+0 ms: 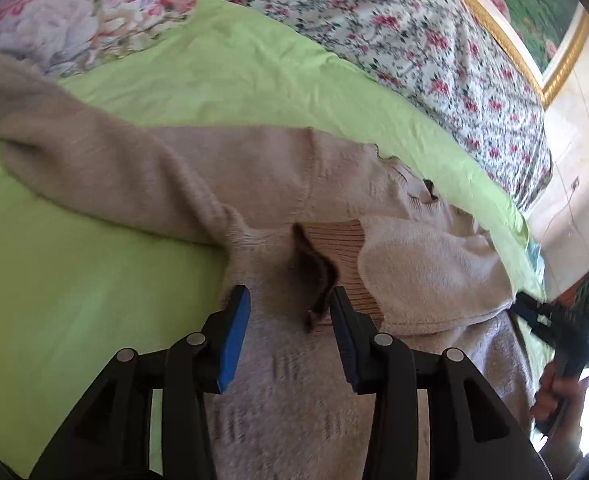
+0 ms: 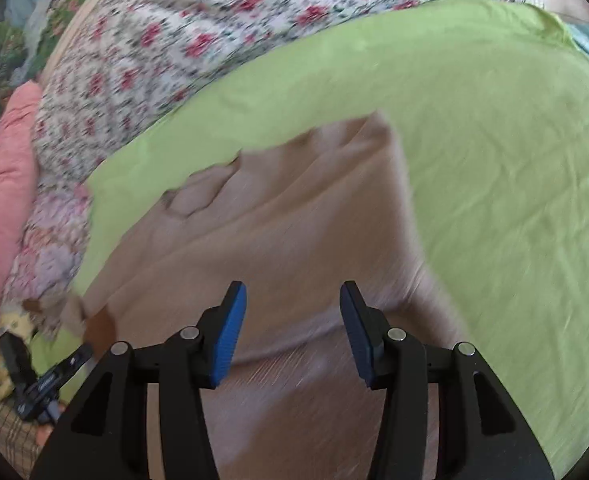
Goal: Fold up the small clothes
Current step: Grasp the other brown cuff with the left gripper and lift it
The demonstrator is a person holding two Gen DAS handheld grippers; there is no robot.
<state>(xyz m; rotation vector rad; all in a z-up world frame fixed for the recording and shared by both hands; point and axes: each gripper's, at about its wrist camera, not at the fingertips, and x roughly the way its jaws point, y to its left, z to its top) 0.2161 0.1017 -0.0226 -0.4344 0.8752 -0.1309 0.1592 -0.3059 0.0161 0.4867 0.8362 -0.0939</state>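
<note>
A beige knit sweater lies spread on the green sheet. One sleeve stretches to the left, and the other is folded in over the body at the right. A brown ribbed patch with a dark brown flap shows at its middle. My left gripper hovers over the sweater just below the flap, open, with nothing pinched between its blue pads. My right gripper is also open above the sweater, which is blurred in that view. It also shows at the sweater's right edge, as the right gripper in a hand.
A floral quilt is bunched along the far side of the bed. A pink pillow lies at the left. A gold-framed painting hangs on the wall. Bare green sheet extends to the right of the sweater.
</note>
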